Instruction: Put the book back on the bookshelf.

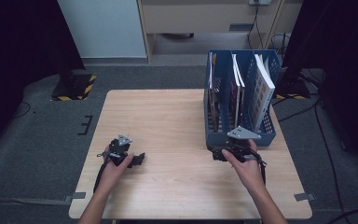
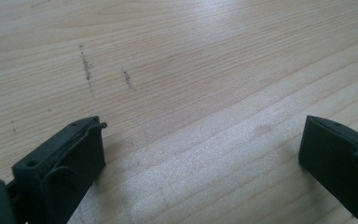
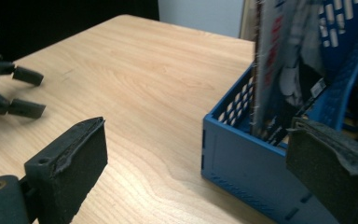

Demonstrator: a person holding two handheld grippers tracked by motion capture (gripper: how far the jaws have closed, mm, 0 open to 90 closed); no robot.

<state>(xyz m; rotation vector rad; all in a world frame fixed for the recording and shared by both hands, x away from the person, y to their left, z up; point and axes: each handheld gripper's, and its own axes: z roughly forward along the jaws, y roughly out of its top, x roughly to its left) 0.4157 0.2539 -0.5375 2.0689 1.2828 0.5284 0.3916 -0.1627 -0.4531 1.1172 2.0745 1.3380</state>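
The right claw (image 1: 220, 154) is sitting at the near left corner of the blue file rack (image 1: 240, 138), which is standing on the right half of the worktop (image 1: 168, 116). In the right gripper view its jaws are standing wide apart with nothing between them; the right-hand pad is overlapping the rack's front wall (image 3: 242, 168), and whether it is touching that wall cannot be told. The rack's far end is running out of that view at the top and right, so the thin book (image 3: 279, 70) standing in the nearest compartment is cut off above. From the high view, several books (image 1: 262, 84) are leaning upright in the rack's compartments; their covers are too small to read.

The left claw (image 1: 139, 158) is resting low over the bare worktop near the left front, well apart from the rack. Its jaws are also spread, released, framing only wood grain and a few dark scuff marks (image 2: 87, 69). The person's left hand (image 1: 116, 163) is covering much of that gripper's body.
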